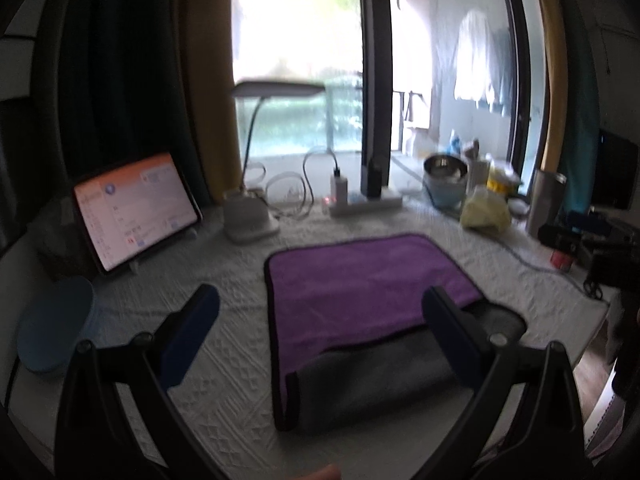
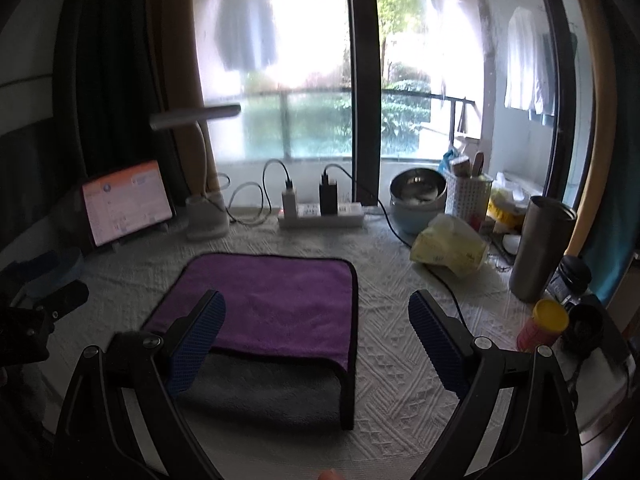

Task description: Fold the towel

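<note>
Towel [image 1: 360,280] judged soft, light, limp; take its near corners. Left gripper [image 1: 320,344] and right gripper [image 2: 316,344] spread, empty.

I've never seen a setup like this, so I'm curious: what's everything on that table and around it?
towel: one, purple over grey, partly folded, table centre
table cover: one, white, textured, under everything
tablet: one, screen lit orange and white, propped at back left
desk lamp: one, white, beside the tablet
power strip: one, white, two chargers plugged in, by the window
bowl: one, metal inside, pale blue outside, back right
basket: one, white, beside the bowl
tissue pack: one, yellow, right of the towel
tumbler: one, steel, far right
small bottle: one, yellow cap, front right
left tool: open, above the towel
right tool: open, above the towel
</note>
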Demonstrator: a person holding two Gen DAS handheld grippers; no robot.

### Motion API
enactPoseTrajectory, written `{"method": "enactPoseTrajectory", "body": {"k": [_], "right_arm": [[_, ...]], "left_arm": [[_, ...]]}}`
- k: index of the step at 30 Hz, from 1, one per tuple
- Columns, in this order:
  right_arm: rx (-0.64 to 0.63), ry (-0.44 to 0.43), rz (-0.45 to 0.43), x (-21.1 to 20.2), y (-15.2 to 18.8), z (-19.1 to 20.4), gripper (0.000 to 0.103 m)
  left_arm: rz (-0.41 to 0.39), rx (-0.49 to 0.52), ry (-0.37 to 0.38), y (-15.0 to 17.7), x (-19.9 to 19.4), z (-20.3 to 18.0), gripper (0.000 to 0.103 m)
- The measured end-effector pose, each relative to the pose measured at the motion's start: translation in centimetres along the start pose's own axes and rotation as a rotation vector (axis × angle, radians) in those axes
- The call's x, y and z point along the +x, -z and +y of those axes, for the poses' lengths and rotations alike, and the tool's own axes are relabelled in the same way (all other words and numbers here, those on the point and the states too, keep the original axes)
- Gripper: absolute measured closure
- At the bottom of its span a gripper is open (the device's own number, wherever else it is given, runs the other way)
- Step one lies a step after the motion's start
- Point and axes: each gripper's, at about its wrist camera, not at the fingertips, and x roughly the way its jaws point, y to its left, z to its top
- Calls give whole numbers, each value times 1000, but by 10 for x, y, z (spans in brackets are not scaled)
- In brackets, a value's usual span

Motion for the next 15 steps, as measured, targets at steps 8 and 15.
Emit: {"method": "enactPoseTrajectory", "body": {"k": [8, 15], "right_arm": [[-1, -23, 100, 41, 18, -13, 14], [18, -58, 214, 81, 40, -20, 22]], "left_arm": [[114, 5, -3, 21, 38, 2, 2], [200, 2, 7, 34, 67, 4, 5]]}}
